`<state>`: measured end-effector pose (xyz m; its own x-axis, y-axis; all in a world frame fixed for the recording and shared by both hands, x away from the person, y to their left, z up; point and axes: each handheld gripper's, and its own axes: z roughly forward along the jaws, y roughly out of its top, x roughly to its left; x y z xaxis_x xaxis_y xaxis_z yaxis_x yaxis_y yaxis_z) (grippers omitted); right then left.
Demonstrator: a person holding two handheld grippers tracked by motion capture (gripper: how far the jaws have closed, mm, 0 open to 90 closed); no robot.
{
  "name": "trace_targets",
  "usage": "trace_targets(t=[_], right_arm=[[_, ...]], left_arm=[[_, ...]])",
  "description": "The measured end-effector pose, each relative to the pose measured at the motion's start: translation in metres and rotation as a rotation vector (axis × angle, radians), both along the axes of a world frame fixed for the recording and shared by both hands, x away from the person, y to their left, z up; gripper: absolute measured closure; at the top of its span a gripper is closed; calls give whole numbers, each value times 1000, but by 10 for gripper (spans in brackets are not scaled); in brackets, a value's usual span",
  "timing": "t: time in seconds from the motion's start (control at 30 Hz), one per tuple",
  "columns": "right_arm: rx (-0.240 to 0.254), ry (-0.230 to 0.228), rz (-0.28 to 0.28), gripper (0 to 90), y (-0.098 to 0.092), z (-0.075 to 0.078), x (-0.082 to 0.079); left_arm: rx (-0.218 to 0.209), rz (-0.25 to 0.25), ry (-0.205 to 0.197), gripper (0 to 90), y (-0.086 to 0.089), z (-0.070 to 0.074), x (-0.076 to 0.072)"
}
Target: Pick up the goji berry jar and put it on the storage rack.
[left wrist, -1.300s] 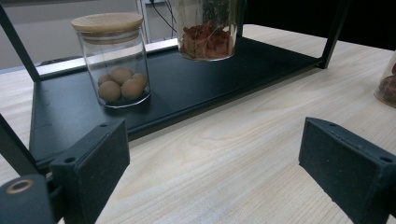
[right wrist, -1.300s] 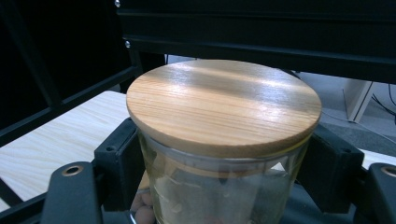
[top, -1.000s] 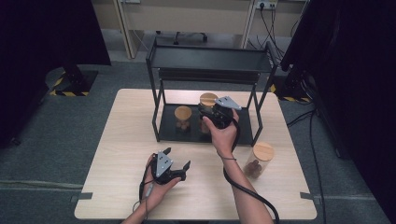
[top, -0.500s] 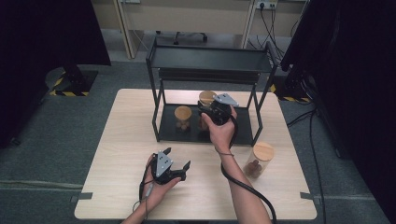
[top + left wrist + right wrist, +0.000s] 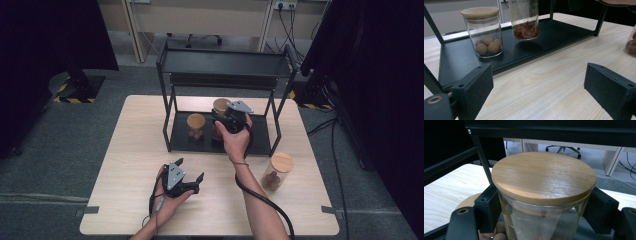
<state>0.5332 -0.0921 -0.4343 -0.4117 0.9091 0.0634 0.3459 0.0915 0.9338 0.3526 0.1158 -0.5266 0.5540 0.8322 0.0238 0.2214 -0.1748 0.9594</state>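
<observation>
I am counting three glass jars with wooden lids: two [image 5: 195, 126] [image 5: 220, 106] sitting on the black rack's [image 5: 260, 141] bottom shelf at twelve o'clock from me, one [image 5: 278, 170] standing on the counter [image 5: 130, 150] at two o'clock. I am holding two tools [image 5: 187, 172] [image 5: 223, 120].

Wood-lidded glass jar [image 5: 544, 195], upright, gripped

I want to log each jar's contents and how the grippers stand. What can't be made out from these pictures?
- Held jar: right gripper view cuts off its lower part; left gripper view its top.
- Whether it rests on the rack shelf or hangs just above: unclear.
- Jar on the table: contents too small in the high view, cropped at the left gripper view's edge.
- Right gripper: jaws hidden by hand and jar in the high view.
</observation>
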Motion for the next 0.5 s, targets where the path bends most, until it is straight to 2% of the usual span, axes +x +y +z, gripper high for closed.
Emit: trace_targets(t=[0.5], right_arm=[[-8, 8, -14, 254, -1, -8, 4]], left_arm=[[0, -1, 1, 83, 0, 0, 0]])
